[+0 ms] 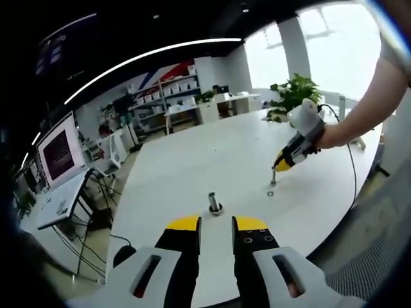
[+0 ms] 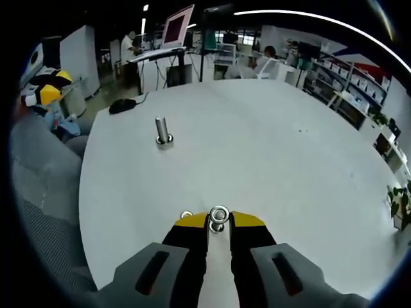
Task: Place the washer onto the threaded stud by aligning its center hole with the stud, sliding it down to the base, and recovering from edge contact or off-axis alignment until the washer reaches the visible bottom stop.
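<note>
In the right gripper view my right gripper is shut on a ring-shaped steel washer, held at its yellow tips just above the white table. The left gripper view shows that right gripper pointing down, with a short metal post under its tip reaching the table. Another small washer lies flat beside it. A threaded stud stands upright on its base. It is just ahead of my left gripper, whose jaws are open with nothing between them.
A person's bare arm and a cable come in from the right. A black mouse lies at the table's edge. Beyond the table are a laptop on a stand, a potted plant and shelving.
</note>
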`<move>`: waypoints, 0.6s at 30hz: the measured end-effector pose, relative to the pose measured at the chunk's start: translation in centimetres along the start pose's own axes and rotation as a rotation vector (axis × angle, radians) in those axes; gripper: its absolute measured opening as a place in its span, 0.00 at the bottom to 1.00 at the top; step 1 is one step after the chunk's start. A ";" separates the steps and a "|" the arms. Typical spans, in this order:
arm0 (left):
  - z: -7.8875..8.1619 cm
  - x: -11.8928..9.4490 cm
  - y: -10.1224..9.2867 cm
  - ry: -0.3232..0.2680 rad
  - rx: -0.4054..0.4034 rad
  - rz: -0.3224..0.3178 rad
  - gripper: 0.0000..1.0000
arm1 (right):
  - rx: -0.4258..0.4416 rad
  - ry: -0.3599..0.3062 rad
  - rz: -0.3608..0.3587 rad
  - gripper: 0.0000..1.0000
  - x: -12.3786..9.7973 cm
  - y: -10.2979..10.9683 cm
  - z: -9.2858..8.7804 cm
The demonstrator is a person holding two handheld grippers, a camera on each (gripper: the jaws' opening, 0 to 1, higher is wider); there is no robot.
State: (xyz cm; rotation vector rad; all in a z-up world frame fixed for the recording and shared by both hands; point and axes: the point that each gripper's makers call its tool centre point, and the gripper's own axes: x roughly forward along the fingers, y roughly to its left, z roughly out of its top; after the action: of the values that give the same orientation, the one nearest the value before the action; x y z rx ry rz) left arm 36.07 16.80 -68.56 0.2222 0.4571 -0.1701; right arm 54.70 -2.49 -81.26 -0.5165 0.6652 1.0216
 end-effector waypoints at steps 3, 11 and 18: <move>-0.1 0.0 0.0 0.003 0.001 -0.002 0.17 | 0.003 0.005 -0.004 0.14 0.0 -0.1 -0.1; 0.0 0.0 0.0 0.003 0.001 0.001 0.17 | 0.008 0.020 0.001 0.14 0.3 -0.2 -0.6; -0.1 0.1 -0.1 0.007 0.005 -0.002 0.17 | 0.022 0.029 0.014 0.15 0.5 0.0 -0.8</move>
State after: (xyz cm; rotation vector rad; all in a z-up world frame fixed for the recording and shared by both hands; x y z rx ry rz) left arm 36.10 16.71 -68.70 0.2275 0.4637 -0.1727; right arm 54.70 -2.76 -82.22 -0.5089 0.7063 1.0205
